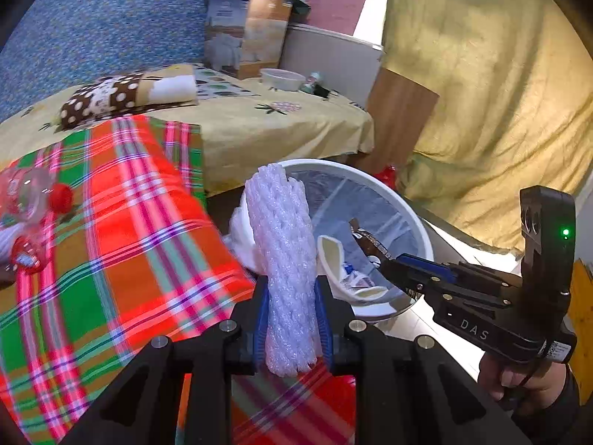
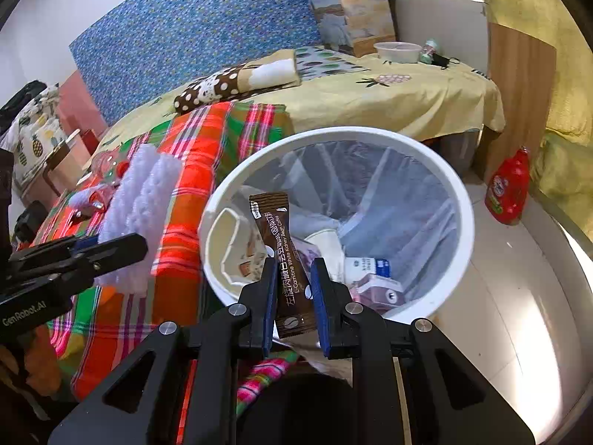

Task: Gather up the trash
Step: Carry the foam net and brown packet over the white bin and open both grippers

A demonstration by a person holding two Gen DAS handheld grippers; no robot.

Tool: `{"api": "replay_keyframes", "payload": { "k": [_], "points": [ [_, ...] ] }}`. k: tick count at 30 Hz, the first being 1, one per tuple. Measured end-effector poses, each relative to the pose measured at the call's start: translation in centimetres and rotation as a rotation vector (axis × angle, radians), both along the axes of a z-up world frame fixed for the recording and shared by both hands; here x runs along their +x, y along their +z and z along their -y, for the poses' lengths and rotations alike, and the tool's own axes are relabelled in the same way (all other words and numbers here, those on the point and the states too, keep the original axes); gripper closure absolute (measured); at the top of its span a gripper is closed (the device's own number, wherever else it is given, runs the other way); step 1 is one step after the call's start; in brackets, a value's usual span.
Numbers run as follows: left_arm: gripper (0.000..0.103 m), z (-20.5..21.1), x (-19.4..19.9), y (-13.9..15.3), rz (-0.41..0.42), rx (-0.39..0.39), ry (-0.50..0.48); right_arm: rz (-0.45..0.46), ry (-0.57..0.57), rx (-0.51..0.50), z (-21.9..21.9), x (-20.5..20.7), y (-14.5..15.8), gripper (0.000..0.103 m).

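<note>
My left gripper (image 1: 291, 293) is shut on a white foam net sleeve (image 1: 281, 230), which stands upright between the blue pads over the edge of the plaid cloth, just left of the bin. A white bin (image 2: 459, 193) with a clear liner stands on the floor. My right gripper (image 2: 292, 274) is shut on a brown coffee sachet (image 2: 276, 222) held above the bin's near rim. The left wrist view shows the right gripper (image 1: 389, 263) reaching over the bin (image 1: 326, 165) with the sachet (image 1: 370, 246). The right wrist view shows the left gripper (image 2: 126, 256) and foam sleeve (image 2: 144, 200) at the left.
The bin holds torn paper cups (image 2: 226, 248) and a small carton (image 2: 374, 278). A crushed clear bottle with a red cap (image 1: 37, 207) lies on the plaid cloth (image 1: 122, 222). A red detergent bottle (image 2: 507, 193) stands on the floor. A box (image 1: 244, 33) and bowl (image 1: 281, 78) sit on the bed.
</note>
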State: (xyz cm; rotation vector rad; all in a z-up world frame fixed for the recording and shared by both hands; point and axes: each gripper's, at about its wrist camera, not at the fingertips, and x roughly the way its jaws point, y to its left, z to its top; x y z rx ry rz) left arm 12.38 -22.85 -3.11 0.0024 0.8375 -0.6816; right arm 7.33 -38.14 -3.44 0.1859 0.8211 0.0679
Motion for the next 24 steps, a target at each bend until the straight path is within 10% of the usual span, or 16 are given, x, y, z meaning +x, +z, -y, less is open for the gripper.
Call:
{"api": "replay_keyframes", "payload": {
  "k": [24],
  "points": [
    [0.078, 7.7, 2.9, -1.5, -0.061, -0.032, -0.116, 0.001, -0.065, 0.025, 3.1, 0.5, 0.1, 0.082]
  ]
}}
